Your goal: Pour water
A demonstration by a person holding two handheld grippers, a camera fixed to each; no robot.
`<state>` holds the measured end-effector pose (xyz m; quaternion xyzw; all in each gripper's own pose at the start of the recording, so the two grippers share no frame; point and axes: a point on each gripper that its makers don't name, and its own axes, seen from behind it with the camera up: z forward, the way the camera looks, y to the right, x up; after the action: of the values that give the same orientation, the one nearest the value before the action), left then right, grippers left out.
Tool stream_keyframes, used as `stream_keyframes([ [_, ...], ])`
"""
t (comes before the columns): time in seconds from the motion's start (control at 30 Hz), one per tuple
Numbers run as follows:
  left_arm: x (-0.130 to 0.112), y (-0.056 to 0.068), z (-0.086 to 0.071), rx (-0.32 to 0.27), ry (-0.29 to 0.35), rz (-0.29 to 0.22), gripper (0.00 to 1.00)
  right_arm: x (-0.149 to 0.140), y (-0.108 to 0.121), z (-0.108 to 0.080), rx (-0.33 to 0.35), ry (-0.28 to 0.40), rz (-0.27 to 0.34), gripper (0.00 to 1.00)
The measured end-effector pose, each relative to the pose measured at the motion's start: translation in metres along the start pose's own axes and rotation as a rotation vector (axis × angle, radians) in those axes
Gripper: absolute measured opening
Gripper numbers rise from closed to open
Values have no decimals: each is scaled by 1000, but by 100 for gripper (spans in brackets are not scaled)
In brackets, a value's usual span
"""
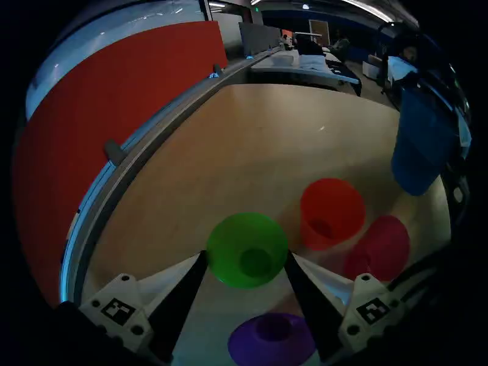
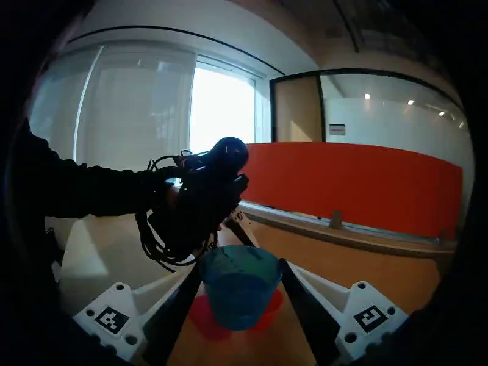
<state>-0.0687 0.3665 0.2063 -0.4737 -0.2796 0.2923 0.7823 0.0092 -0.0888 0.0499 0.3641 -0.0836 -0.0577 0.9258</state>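
Left gripper (image 1: 244, 253): fingers narrowed onto a green plastic cup (image 1: 247, 247), one against each side of its rim, with the mouth towards the camera. On the pale wooden table (image 1: 262, 140) stand a red plastic cup (image 1: 332, 213), a magenta plastic cup (image 1: 379, 247) just beside it, and a purple plastic cup (image 1: 272, 337) nearest the camera.

Right gripper (image 2: 240, 266): clamped on a translucent blue plastic cup (image 2: 239, 296) (contents hard to judge). It is held off the table, and the red cup shows just beneath it.
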Motion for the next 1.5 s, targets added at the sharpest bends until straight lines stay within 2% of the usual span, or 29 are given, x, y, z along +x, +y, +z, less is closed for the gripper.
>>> stream_keyframes([
  [0.57,4,-3,8,1,16,6,91,-3,-1,3,1,-5,5,93],
  [0.87,6,-4,12,9,26,28,91,-5,1,3,-1,-5,11,93],
  [1.27,11,-2,14,-3,60,-5,90,-5,2,2,-4,-3,12,93],
  [1.5,18,-4,6,-1,104,-35,89,-4,0,2,-3,0,17,93],
])
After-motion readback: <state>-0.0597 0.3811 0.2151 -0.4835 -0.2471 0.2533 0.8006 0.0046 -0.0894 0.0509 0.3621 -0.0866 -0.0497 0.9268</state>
